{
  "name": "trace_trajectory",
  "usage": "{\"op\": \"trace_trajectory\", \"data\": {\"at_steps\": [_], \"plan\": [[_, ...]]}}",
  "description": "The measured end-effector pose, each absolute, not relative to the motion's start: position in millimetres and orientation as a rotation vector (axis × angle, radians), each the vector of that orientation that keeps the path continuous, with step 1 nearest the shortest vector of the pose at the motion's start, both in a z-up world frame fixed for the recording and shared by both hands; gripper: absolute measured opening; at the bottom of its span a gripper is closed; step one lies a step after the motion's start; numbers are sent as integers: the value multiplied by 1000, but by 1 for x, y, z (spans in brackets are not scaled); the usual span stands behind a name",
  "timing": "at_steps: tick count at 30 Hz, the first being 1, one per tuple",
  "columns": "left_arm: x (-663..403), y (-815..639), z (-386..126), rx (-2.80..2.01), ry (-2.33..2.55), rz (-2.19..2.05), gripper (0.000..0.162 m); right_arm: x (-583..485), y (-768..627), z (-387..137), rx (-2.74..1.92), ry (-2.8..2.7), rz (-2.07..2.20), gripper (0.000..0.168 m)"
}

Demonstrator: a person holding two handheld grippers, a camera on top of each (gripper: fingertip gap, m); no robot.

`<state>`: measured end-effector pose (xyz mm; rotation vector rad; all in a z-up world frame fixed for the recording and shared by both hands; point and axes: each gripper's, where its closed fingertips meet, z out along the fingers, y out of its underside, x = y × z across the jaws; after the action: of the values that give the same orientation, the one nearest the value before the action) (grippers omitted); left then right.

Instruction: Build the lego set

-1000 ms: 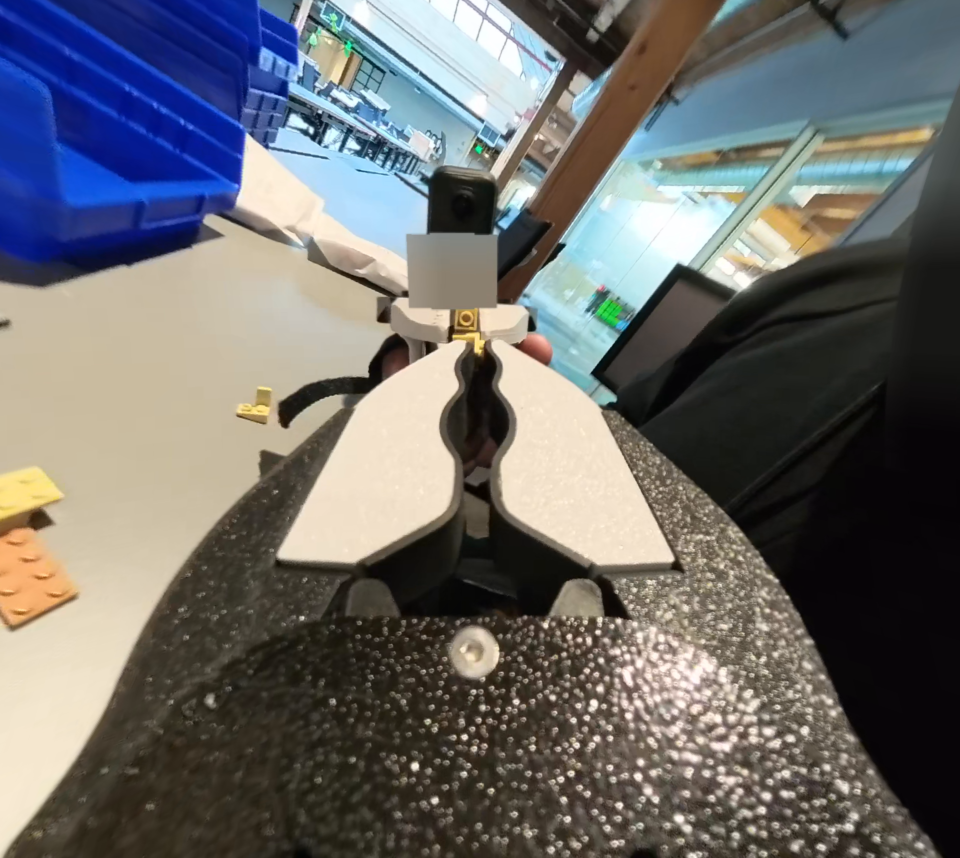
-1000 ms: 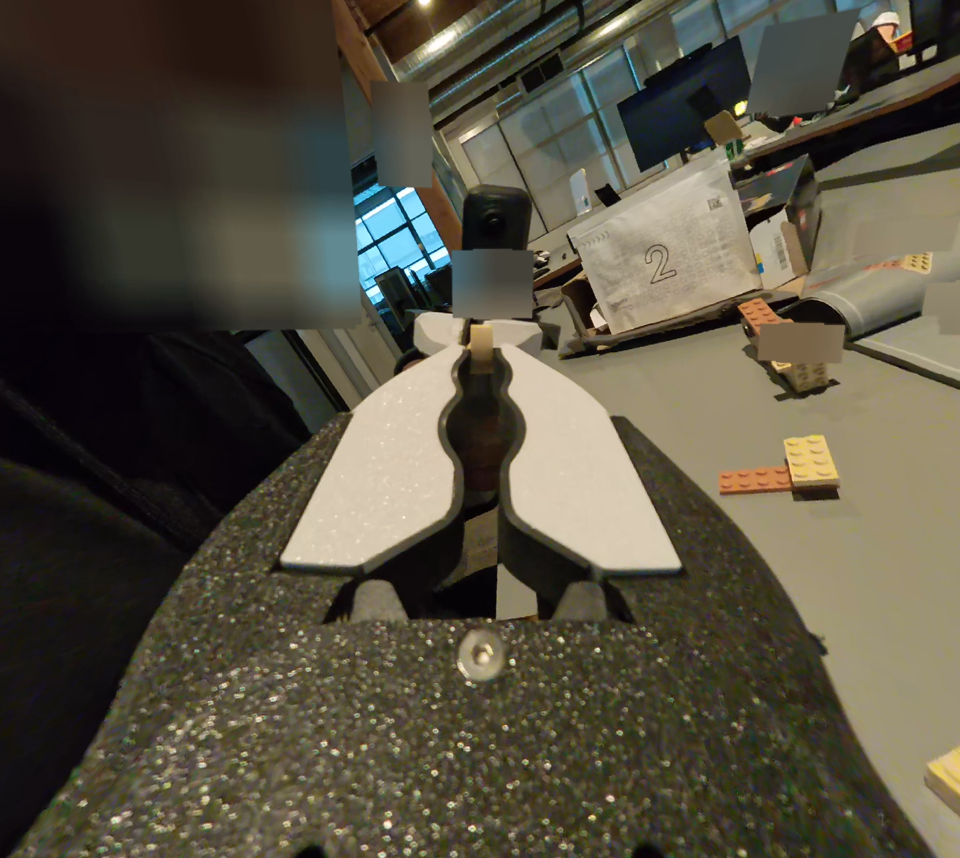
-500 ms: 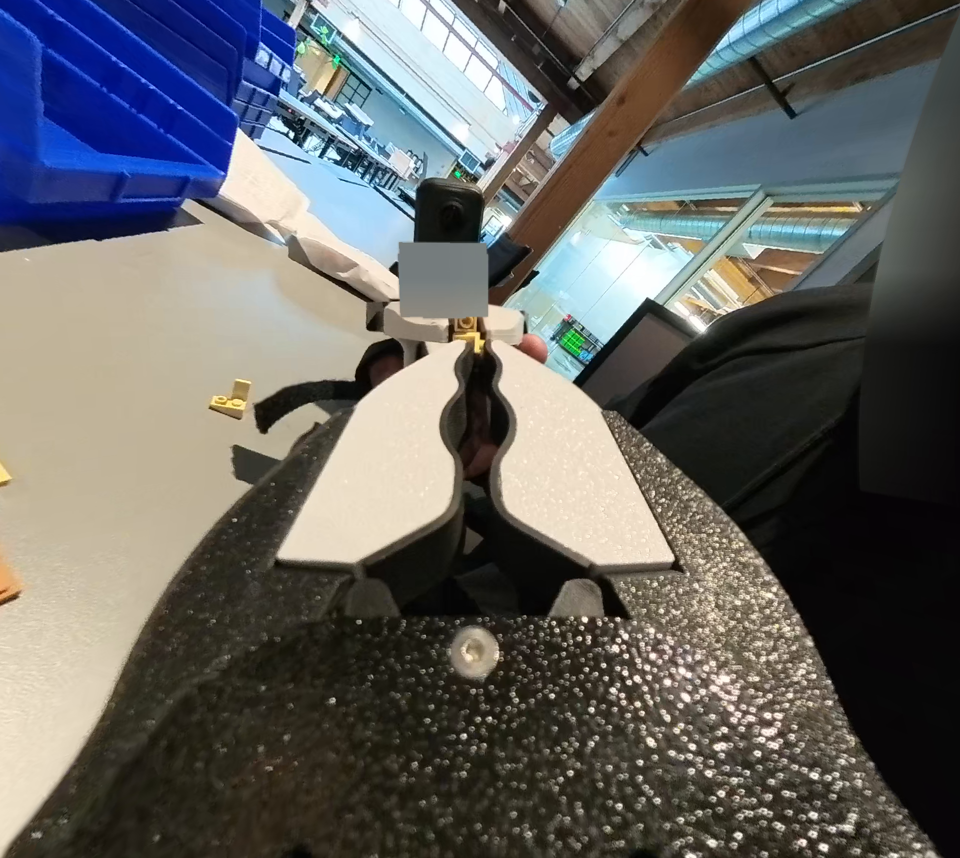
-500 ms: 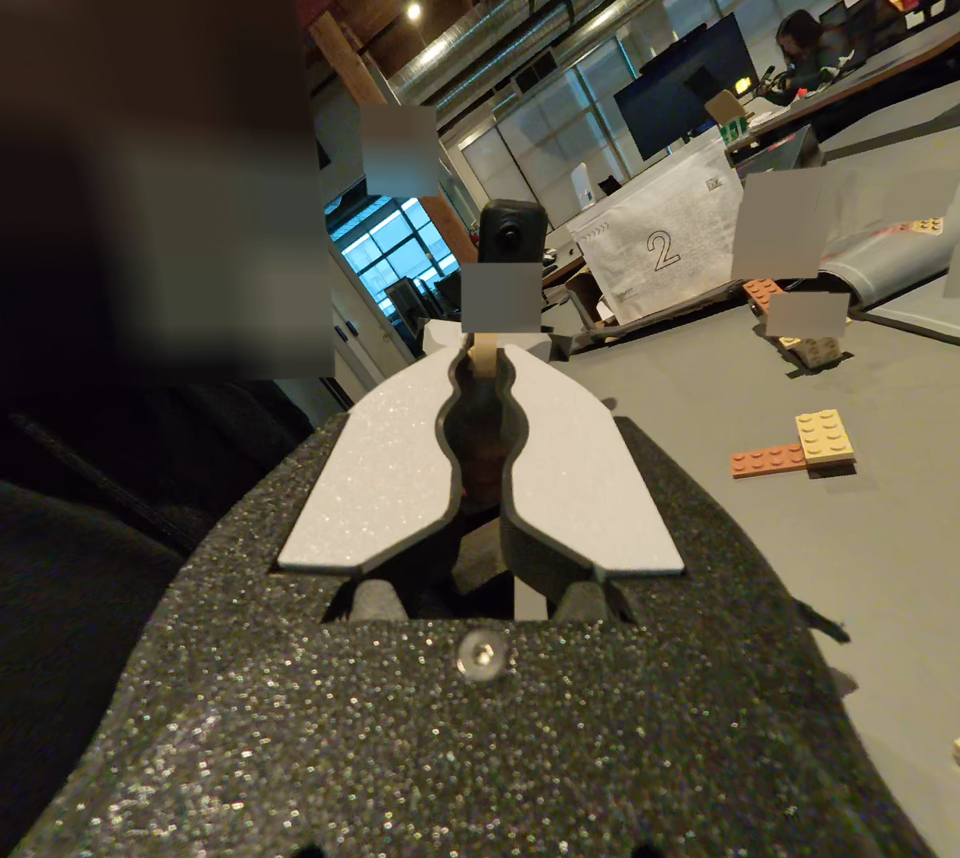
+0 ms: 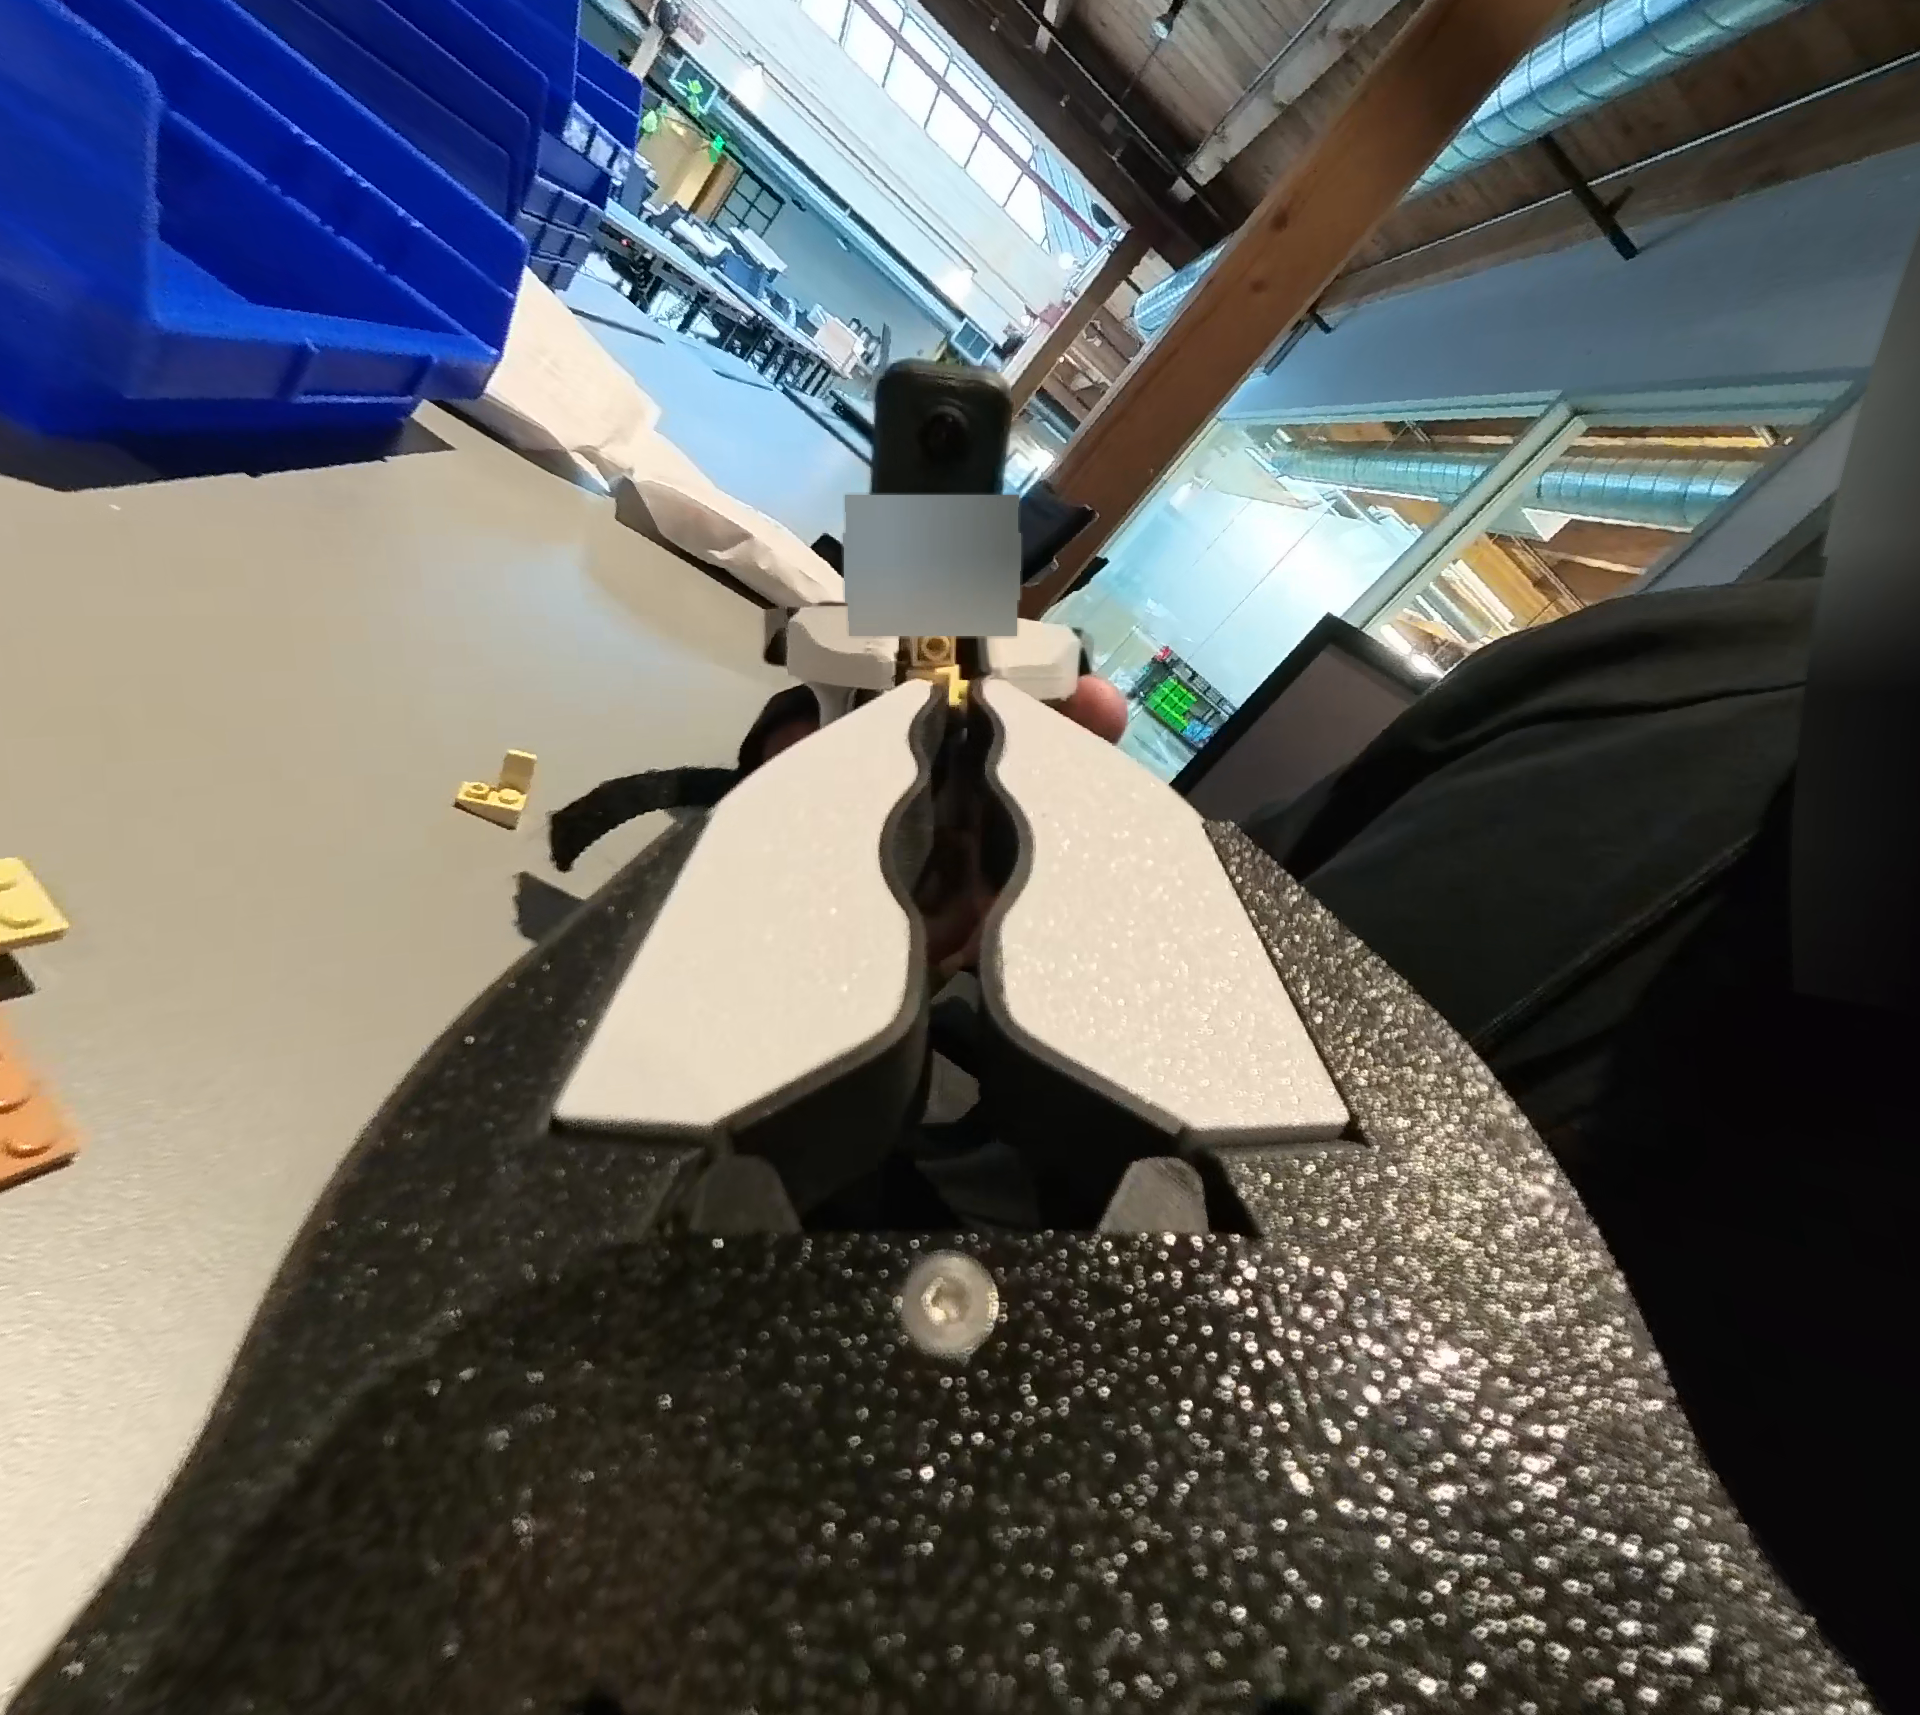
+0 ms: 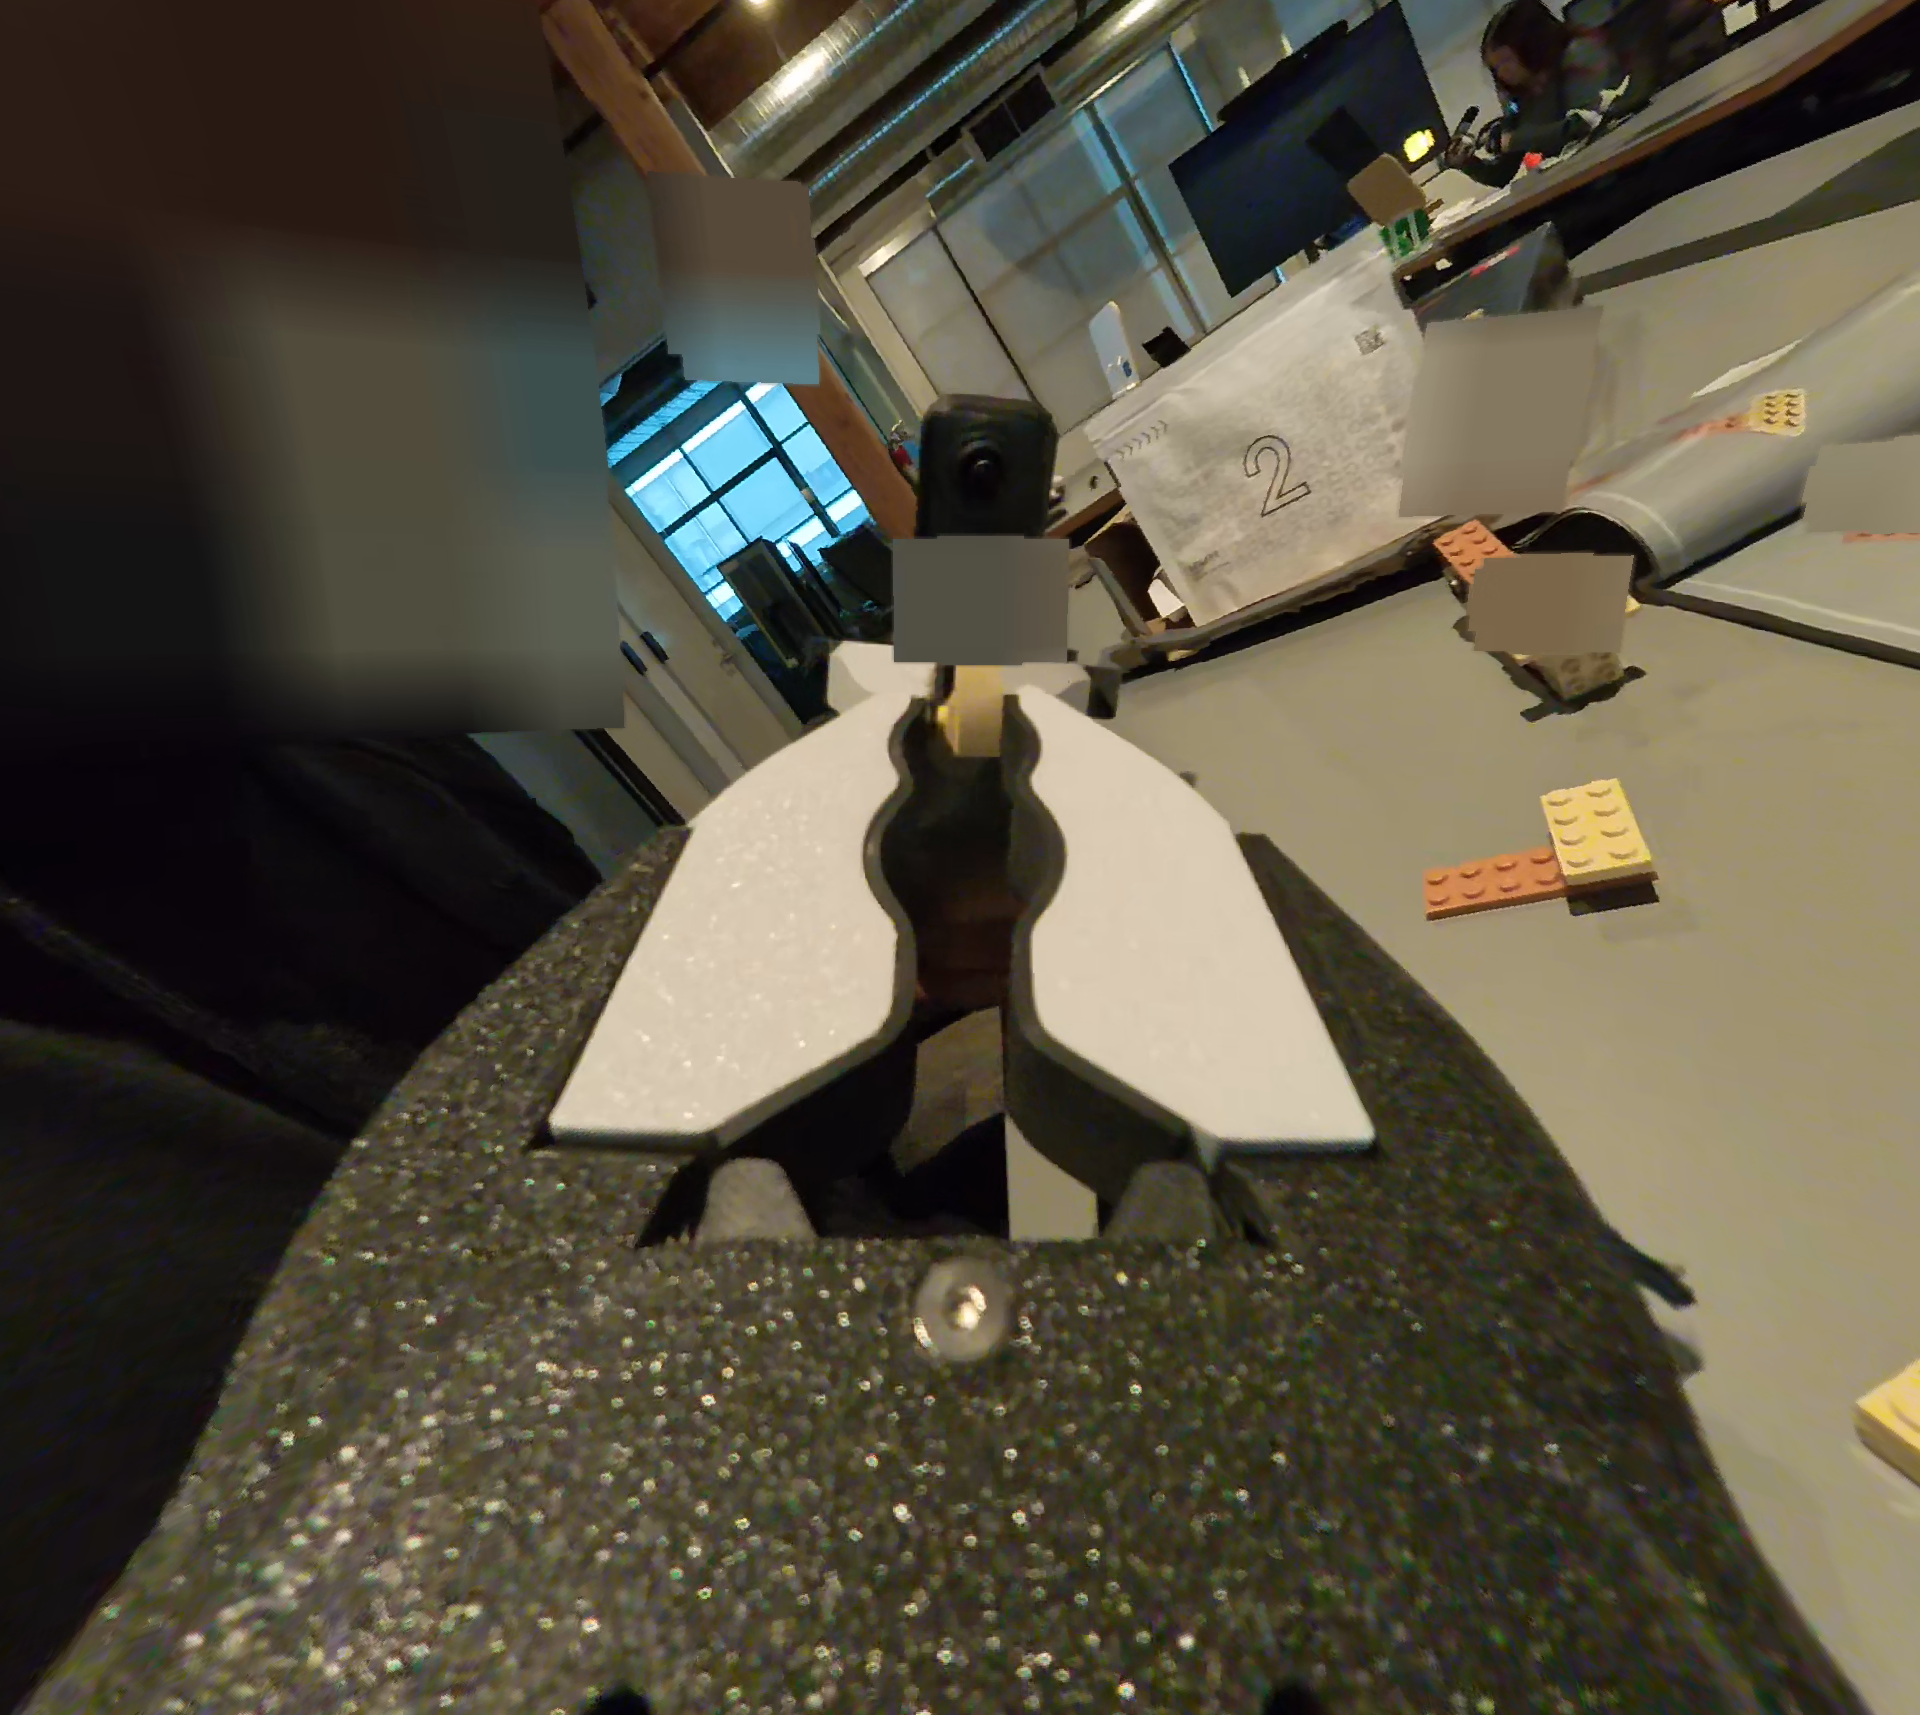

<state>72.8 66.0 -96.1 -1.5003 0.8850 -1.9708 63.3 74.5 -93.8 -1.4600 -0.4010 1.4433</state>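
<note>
Fingers (image 5: 831, 896) of left gripper (image 5: 952, 697) clenched on small yellow piece (image 5: 948, 680); right gripper (image 6: 975, 715) pinching tan piece (image 6: 975, 711). Both held tip to tip above grey table (image 5: 270, 689). Mating step, likely; next calls for stud alignment, firm press.

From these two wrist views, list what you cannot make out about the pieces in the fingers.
- Left wrist view: the small yellow piece at the left gripper tips is tiny and mostly buried between the fingers; shape unclear.
- Right wrist view: the tan piece in the right gripper is cut off above by a grey patch.
- Neither view shows whether the two pieces touch.
</note>
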Motion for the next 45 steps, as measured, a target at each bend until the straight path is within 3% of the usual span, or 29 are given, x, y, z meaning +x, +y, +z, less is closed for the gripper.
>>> {"op": "trace_trajectory", "data": {"at_steps": [45], "plan": [[52, 80, -71, -1171, 541, -2370, 2, 44, 89, -74, -1721, -418, 1067, 15]]}}
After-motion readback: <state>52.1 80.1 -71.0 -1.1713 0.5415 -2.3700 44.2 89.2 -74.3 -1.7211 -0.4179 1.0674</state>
